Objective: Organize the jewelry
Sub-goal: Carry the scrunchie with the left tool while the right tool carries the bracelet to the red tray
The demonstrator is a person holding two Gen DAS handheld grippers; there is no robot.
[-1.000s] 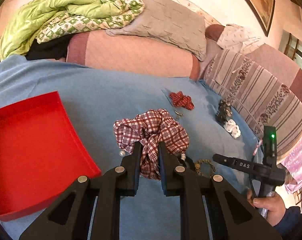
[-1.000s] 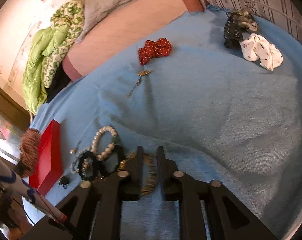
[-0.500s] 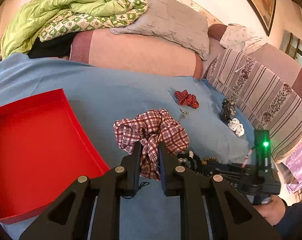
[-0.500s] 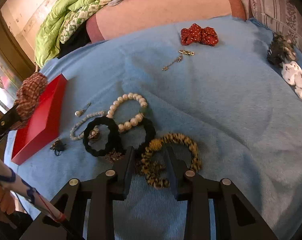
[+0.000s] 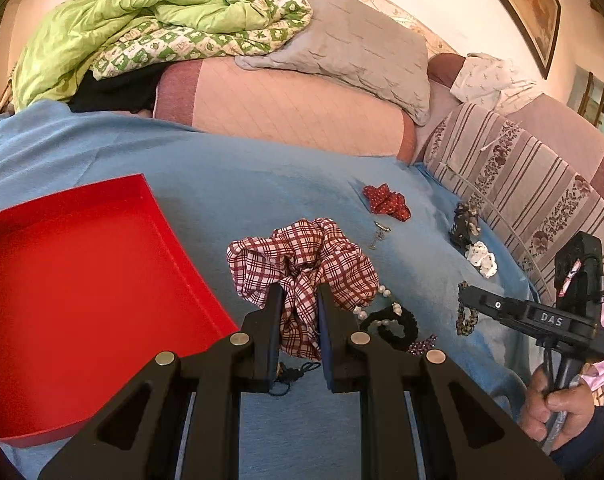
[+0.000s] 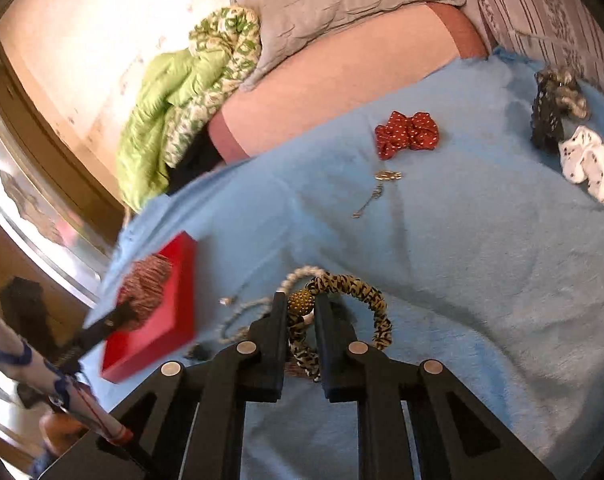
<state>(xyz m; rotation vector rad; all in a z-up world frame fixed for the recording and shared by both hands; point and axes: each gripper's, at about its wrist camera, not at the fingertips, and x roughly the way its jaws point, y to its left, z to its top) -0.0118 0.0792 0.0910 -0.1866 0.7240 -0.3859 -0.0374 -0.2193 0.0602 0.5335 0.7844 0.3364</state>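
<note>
Left wrist view: your left gripper (image 5: 298,320) was clamped on the plaid scrunchie (image 5: 302,264), held just right of the red tray (image 5: 81,280) on the blue sheet (image 5: 241,188). The black scrunchie (image 5: 394,322) and pearls (image 5: 382,290) lay near, to the right. Your right hand (image 5: 558,404) gripped its tool at the right edge.

Right wrist view: your right gripper (image 6: 300,320) was closing its jaws on the leopard scrunchie (image 6: 366,292), pinched between the pads and raised off the sheet. The red dotted scrunchie (image 6: 406,134), chain (image 6: 376,192) and white scrunchie (image 6: 590,164) lay well apart, further off.
</note>
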